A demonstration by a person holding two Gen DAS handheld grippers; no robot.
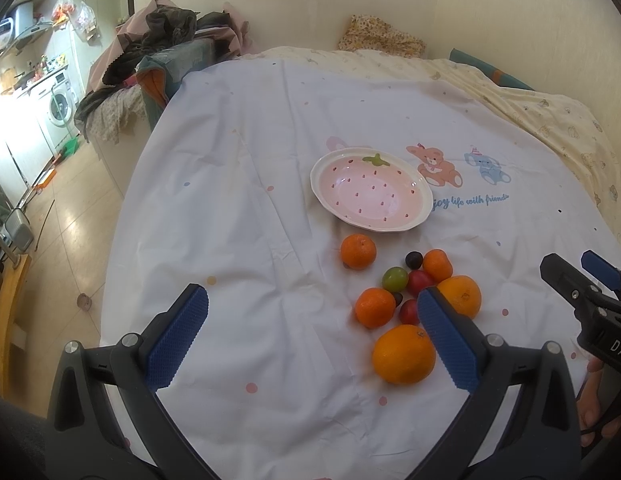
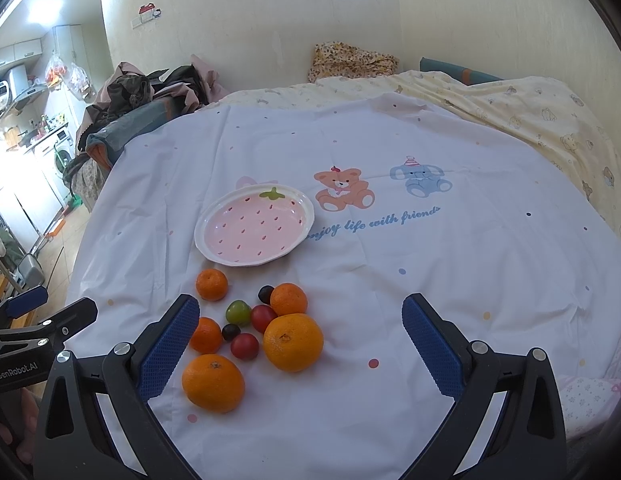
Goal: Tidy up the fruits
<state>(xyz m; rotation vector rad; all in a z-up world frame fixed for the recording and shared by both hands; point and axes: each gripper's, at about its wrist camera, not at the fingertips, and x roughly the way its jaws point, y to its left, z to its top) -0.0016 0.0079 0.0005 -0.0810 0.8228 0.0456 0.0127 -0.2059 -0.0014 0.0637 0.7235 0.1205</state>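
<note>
An empty strawberry-patterned pink plate [image 2: 254, 230] sits on a white printed sheet [image 2: 390, 280] spread over a bed, while every piece of fruit lies loose on the cloth just in front of it, toward the near edge. By the look of things the sorting has not begun: nothing is on the plate. The pile holds two large oranges [image 2: 293, 342], three smaller mandarins [image 2: 211, 284], a green grape [image 2: 237, 312], two red ones [image 2: 245, 346] and two dark ones [image 2: 265, 294], most touching or just beside one another; one mandarin lies a little apart, nearest the plate.

The left gripper [image 1: 312, 316] hovers above the sheet with its blue-padded fingers [image 1: 178, 336] spread wide, gripping nothing, its right pad overlapping the fruit cluster in its own view. The right gripper [image 2: 300, 328] is likewise spread wide and empty, poised low over the near edge with the pile between and just left of its fingers. Part of a hand [image 1: 590, 404] shows behind it.
</note>
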